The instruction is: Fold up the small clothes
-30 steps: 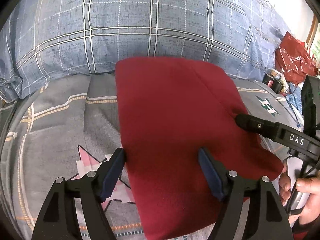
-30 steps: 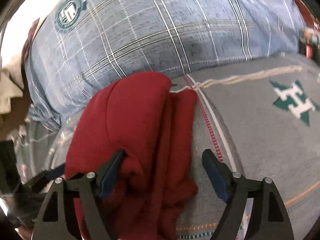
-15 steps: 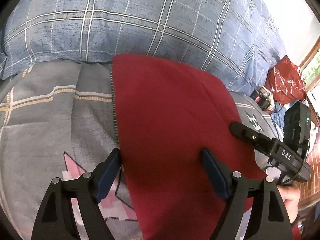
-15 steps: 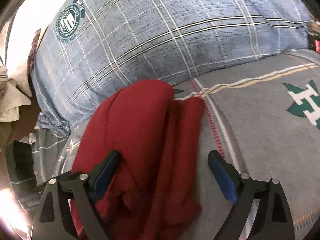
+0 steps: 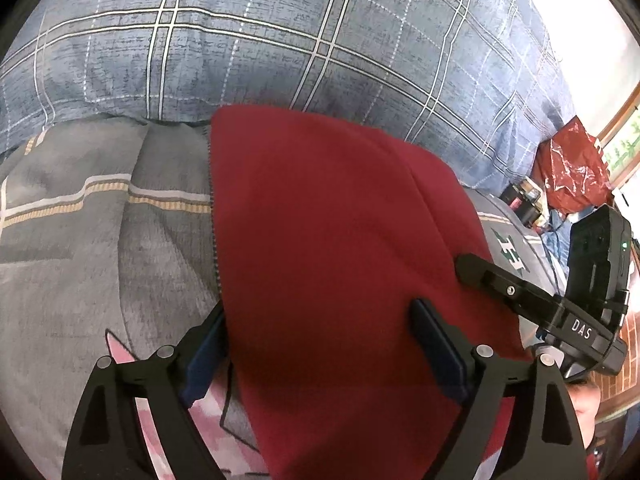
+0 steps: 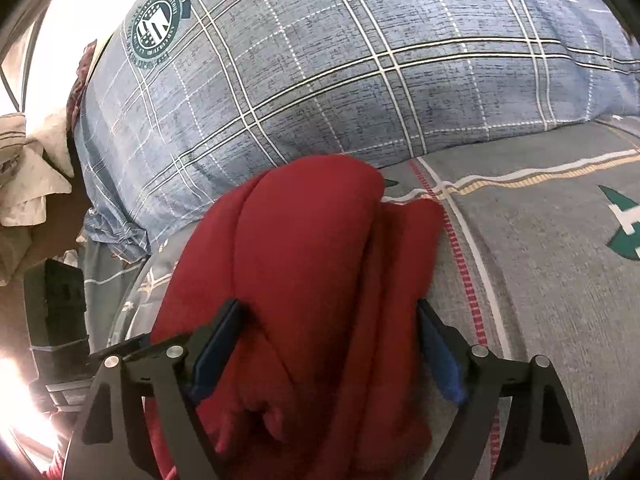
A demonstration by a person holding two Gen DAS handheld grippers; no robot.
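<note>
A folded dark red garment [image 5: 328, 248] lies on the grey patterned bedspread [image 5: 80, 248], its far edge against a blue plaid pillow [image 5: 280, 40]. My left gripper [image 5: 320, 344] is open, its jaws wide apart just above the garment's near left part. The right gripper's black finger [image 5: 504, 284] shows at the garment's right edge. In the right wrist view the garment [image 6: 312, 264] is a layered bundle with folds on its right side. My right gripper [image 6: 328, 352] is open, jaws on either side of the bundle's near end.
The blue plaid pillow [image 6: 360, 72] runs along the back of the bed. A red plastic bag [image 5: 572, 168] and small jars [image 5: 524, 196] sit at the far right. Light clothes [image 6: 28, 176] are piled at the left. The bedspread [image 6: 540, 260] stretches to the right.
Both grippers stayed open and drew back and up a little; the pillow fills more of each view. The red garment has not moved.
</note>
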